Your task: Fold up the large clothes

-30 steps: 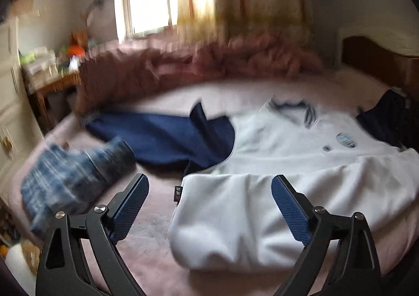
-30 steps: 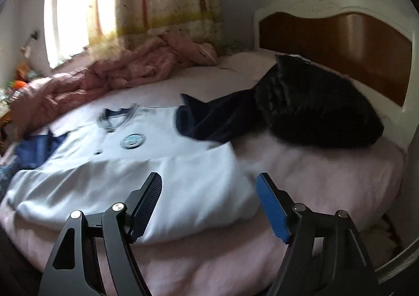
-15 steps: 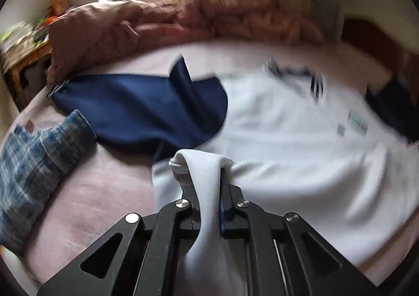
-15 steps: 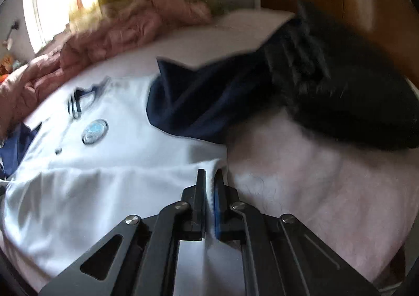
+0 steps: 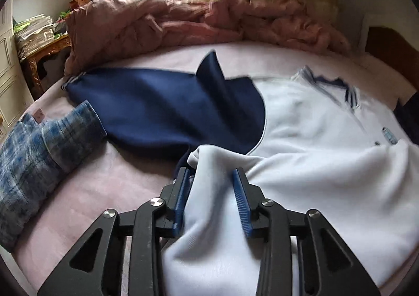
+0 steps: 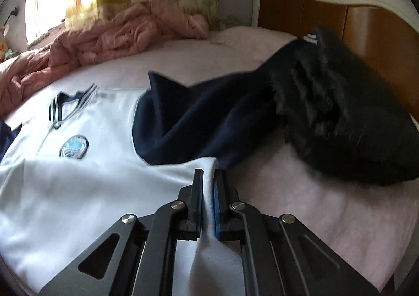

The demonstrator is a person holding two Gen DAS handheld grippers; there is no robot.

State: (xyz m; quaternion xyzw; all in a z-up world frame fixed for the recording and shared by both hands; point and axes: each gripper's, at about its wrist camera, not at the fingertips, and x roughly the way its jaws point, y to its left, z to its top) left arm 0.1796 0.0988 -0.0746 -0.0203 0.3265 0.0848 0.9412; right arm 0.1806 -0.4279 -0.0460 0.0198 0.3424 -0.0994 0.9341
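Pinching shirt (image 6: 78,191), right gripper (image 6: 208,175) angled down

My right gripper (image 6: 208,173) is clamped tight on the near hem corner of the white shirt (image 6: 86,180), a fold of fabric pinched between the pads. The shirt lies face up on the pink bed (image 6: 301,207), round badge (image 6: 74,146) showing. Its navy sleeve (image 6: 199,118) runs toward a black furry garment (image 6: 348,123) by the wooden headboard (image 6: 340,23).
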